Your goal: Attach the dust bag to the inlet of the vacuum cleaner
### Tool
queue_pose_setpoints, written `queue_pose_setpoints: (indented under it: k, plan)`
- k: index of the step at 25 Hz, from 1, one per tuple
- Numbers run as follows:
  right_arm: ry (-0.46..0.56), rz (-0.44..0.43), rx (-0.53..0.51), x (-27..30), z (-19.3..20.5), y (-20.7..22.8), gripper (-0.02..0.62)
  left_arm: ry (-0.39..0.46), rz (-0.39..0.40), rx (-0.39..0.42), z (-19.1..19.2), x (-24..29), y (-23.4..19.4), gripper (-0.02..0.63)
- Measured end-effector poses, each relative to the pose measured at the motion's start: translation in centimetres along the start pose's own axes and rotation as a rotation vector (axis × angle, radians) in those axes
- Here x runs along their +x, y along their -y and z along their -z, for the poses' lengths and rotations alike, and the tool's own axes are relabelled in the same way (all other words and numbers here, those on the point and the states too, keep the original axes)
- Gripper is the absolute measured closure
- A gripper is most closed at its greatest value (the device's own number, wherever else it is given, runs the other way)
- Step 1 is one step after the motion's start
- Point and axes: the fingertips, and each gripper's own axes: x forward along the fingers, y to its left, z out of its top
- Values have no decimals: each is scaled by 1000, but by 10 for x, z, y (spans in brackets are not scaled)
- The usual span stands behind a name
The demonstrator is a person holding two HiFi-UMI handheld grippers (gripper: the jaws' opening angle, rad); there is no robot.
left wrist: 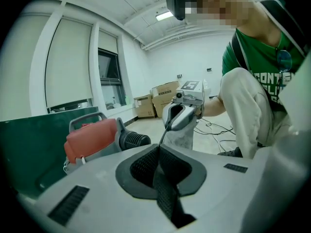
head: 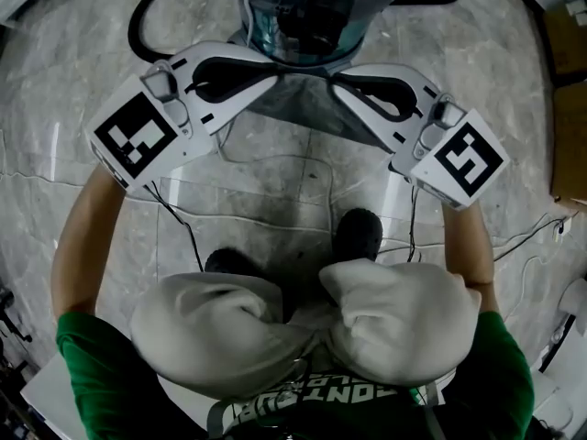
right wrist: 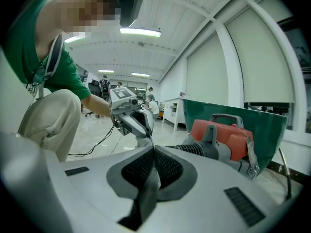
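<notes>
In the head view, a grey cloth dust bag [head: 307, 108] hangs between my two grippers, just in front of the vacuum cleaner [head: 312, 7] with its red top. My left gripper [head: 273, 73] is shut on the bag's left edge. My right gripper [head: 336, 82] is shut on its right edge. In the left gripper view, the bag [left wrist: 183, 137] hangs under the opposite gripper, and the vacuum cleaner [left wrist: 92, 139] with its ribbed black inlet [left wrist: 134, 140] lies to the left. In the right gripper view, the vacuum cleaner [right wrist: 224, 134] and its inlet [right wrist: 194, 149] lie to the right.
A black hose [head: 147, 16] loops on the marble floor beside the vacuum. Thin cables [head: 183, 218] run across the floor by the person's shoes. A green bin [right wrist: 233, 114] stands behind the vacuum. Cardboard boxes [left wrist: 163, 93] are stacked by the far wall.
</notes>
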Motion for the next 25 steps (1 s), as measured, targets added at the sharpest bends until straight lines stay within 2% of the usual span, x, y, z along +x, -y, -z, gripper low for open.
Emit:
queue_pose_setpoints:
  k: [9,21,25]
  plan:
    - [-6,49,-3,0,0,15,578,5,-58,5,-4,6,-16,594]
    - [21,118,24,8,-2,49,577,11,-111,61,-9,18,-48,592]
    - [26,110,38,10,-2,54,577,15,-117,52,-9,21,-56,589]
